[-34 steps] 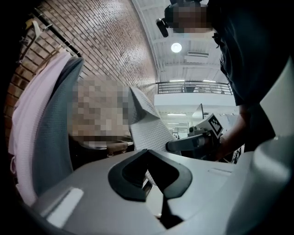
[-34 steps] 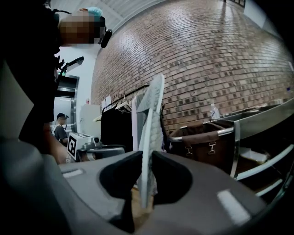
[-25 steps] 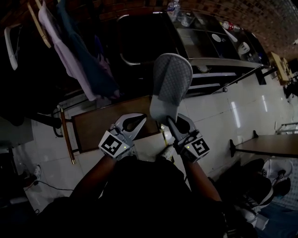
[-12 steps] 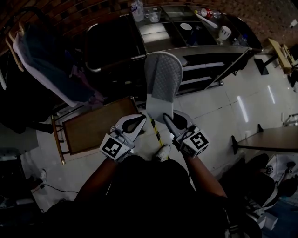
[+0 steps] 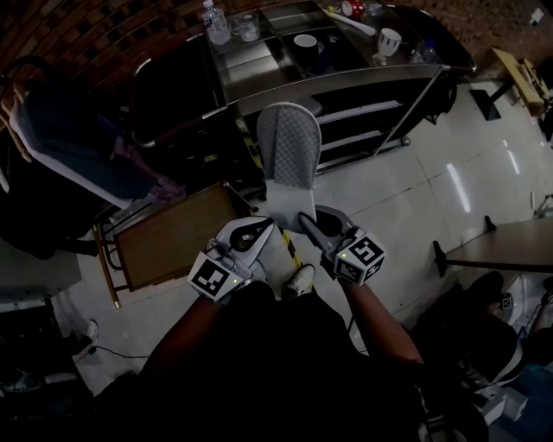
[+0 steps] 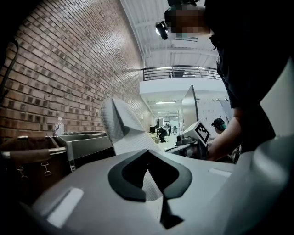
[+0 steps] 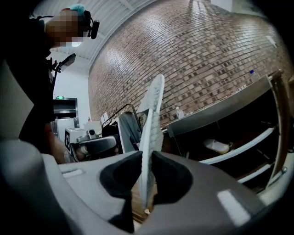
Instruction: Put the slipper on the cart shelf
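A grey quilted slipper (image 5: 289,155) stands upright in front of me, its heel end pinched in my right gripper (image 5: 305,226), which is shut on it. In the right gripper view the slipper (image 7: 152,119) shows edge-on, and the pads of the right gripper (image 7: 147,160) press on both of its sides. My left gripper (image 5: 259,231) hangs just left of the slipper with its jaws shut and nothing in them; in its own view the left gripper (image 6: 148,153) has the slipper (image 6: 121,126) beyond its tips. The metal cart (image 5: 341,82) with open shelves (image 5: 367,112) stands ahead, beyond the slipper.
A bottle (image 5: 212,17), a bowl (image 5: 304,41) and a cup (image 5: 389,39) sit on the cart top. A pale object (image 7: 216,146) lies on a cart shelf. A brown wooden stand (image 5: 173,237) is at my left, hanging clothes (image 5: 78,147) behind it, a table (image 5: 510,250) at right.
The cart has come nearer and shifted left in the head view, and the clothes rack has slid off to the left. Both grippers keep their pose; the slipper stays held.
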### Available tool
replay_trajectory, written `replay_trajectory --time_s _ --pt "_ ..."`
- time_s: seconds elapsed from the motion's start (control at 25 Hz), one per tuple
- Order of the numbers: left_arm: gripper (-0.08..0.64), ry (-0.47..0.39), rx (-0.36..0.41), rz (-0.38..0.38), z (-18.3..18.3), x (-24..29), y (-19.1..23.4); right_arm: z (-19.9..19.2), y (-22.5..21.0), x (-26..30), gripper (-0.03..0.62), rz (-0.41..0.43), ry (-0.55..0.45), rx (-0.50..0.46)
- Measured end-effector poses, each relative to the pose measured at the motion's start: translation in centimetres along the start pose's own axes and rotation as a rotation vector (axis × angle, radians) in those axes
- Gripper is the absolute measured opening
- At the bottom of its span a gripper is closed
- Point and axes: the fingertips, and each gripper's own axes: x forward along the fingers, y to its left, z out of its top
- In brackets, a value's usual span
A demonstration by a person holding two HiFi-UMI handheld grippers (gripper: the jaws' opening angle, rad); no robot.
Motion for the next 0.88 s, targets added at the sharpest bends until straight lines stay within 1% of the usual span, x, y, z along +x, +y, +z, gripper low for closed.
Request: replay_trajectory --time_s 0.08,0.16,0.36,0.52,0.68,0.88 --pt "0.005 0.013 -0.002 -0.010 -0.1 0.5 -0.1 -0.4 -0.4 -0.2 0.064 0.005 -0.001 0.024" --pt "0.005 0.011 -0.005 -0.010 -0.2 1.0 0.4 -1.3 -1.0 -0.1 0.064 0.009 0.032 0.043" --pt "0.005 0.008 -0.001 -0.015 -0.4 2.3 1.7 -4.7 -2.4 0.3 0.064 0.030 0.134 0.167" --pt "0.005 -0.013 0.010 -0.027 -0.6 3.2 3.9 -7.4 -3.7 1.6 0.064 0.041 0.242 0.239" --pt "0.005 -0.027 0.020 -0.048 -0.9 3.5 6.0 -9.1 -4.7 3.3 0.064 0.039 0.302 0.329" --pt "0.006 -0.062 -0.013 -0.057 -1.8 2.9 8.6 -10.8 -6.2 5.6 0.064 0.014 0.366 0.447"
